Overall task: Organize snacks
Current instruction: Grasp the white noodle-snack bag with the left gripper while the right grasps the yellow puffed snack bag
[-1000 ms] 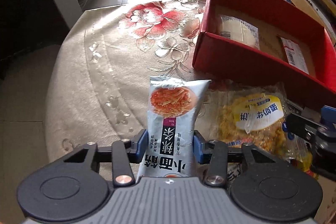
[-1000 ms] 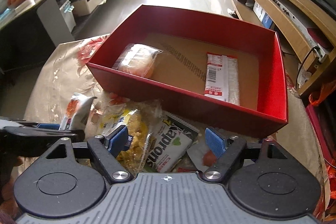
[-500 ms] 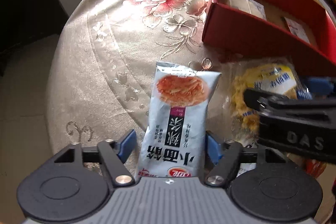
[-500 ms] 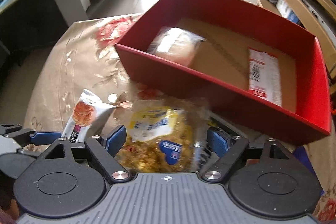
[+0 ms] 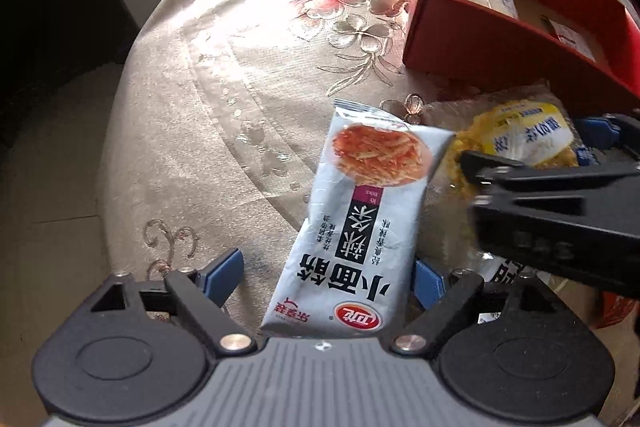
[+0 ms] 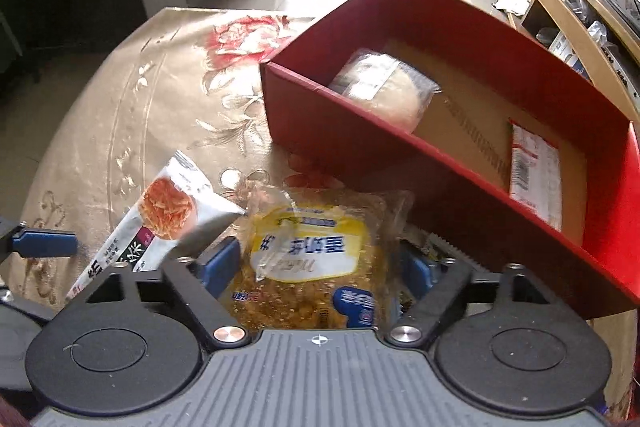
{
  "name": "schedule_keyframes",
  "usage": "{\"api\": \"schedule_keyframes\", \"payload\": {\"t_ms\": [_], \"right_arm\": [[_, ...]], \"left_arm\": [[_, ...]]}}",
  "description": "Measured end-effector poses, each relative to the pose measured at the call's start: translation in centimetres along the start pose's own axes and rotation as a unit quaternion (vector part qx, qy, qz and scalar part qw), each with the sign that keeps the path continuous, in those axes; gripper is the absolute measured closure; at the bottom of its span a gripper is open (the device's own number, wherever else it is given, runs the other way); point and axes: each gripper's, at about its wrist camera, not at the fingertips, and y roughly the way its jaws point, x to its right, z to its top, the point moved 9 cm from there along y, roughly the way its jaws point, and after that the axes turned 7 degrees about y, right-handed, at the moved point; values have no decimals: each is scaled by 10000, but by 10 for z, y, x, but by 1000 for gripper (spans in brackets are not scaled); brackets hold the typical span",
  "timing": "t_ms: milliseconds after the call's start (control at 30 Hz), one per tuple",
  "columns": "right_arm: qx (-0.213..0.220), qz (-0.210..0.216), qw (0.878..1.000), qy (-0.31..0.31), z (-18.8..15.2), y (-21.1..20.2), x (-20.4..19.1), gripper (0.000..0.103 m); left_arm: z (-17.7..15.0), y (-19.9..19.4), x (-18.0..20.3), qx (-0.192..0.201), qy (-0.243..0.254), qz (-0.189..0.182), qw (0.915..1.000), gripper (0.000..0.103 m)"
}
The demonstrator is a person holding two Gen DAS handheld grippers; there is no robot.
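Left tongs (image 5: 327, 277) opened off noodle pack (image 5: 362, 223); tablecloth (image 5: 208, 115) leftward bare.

Open tablecloth (image 5: 224, 115) is being left free at nine o'clock; passage at two o'clock is being blocked by the red box (image 5: 500, 39)

Right gripper (image 6: 318, 269) jaws closing round yellow snack bag (image 6: 308, 263) — red box (image 6: 472, 183) beyond.
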Motion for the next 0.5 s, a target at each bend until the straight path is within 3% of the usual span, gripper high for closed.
{"api": "schedule_keyframes", "payload": {"t_ms": [233,500], "right_arm": [[67,230,9996,147,-6,-19,17,39],[-93,388,9987,309,-39,-41,38,42]], "left_arm": [[5,-3,5,69,25,74,9999,17],[16,5,10,133,23,66,9999,12]]}}
